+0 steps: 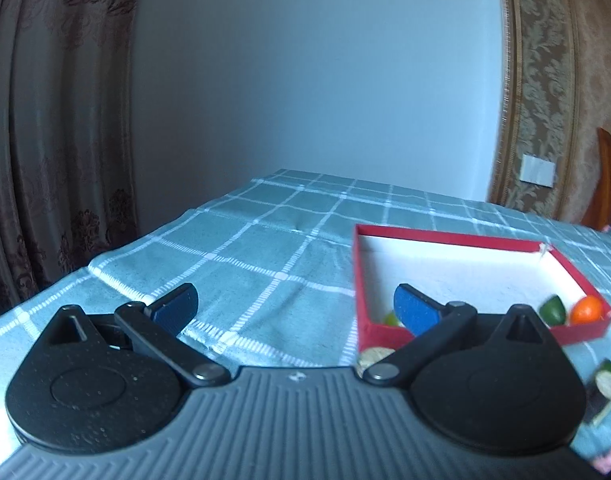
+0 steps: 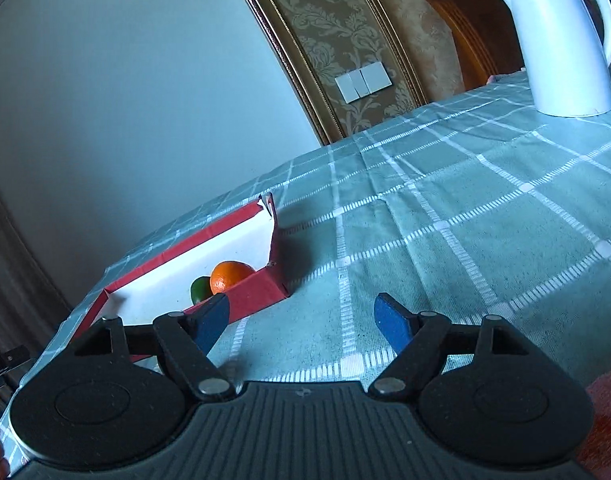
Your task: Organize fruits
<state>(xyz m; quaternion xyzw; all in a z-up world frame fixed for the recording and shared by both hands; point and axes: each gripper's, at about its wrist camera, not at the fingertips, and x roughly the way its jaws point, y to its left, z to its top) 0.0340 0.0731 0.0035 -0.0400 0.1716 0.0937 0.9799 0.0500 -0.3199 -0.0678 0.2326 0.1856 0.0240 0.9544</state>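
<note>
I see both tools spread wide with nothing between their pads. My left gripper [image 1: 295,308] hovers over the checked tablecloth [image 1: 245,264], its right finger [image 1: 415,314] covering part of the red box [image 1: 445,236], so a pale green fruit [image 1: 391,319] behind it is only a sliver. In the box's near right corner sit an orange [image 1: 587,309] and a green fruit [image 1: 553,309], touching. Outside the box, a round sliced piece [image 1: 371,358] is half hidden by the linkage; another piece [image 1: 607,384] is too blurred to name. My right gripper [image 2: 301,320] hangs over bare cloth beside the box; a white kettle [image 2: 561,40] stands far back.
</note>
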